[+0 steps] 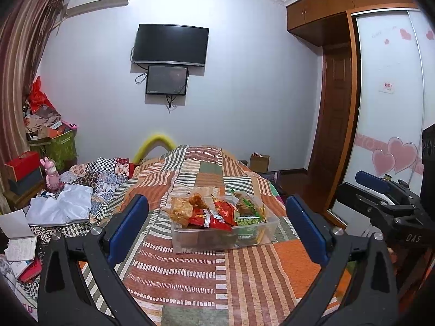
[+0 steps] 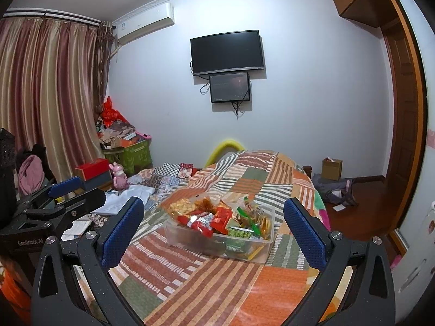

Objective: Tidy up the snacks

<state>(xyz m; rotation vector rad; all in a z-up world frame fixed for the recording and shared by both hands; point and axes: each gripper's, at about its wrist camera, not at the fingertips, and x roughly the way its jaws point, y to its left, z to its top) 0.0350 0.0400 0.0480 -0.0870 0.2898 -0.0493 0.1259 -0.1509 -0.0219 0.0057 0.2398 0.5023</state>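
Now both my hand-held grippers, left (image 1: pixel 217 231) and right (image 2: pixel 214 233), stand wide open and empty before the box (image 1: pixel 225 237) on the bed (image 1: pixel 190 271); its heaped snacks (image 1: pixel 214 213) could spill if I bump the box.

This is a bedroom in a home. A bed with a patchwork quilt (image 1: pixel 206 258) fills the middle, a television (image 1: pixel 170 44) hangs on the wall, striped curtains (image 2: pixel 46 89) cover a window, and a wardrobe (image 1: pixel 386 103) with heart stickers stands beside a wooden door (image 1: pixel 333 108).
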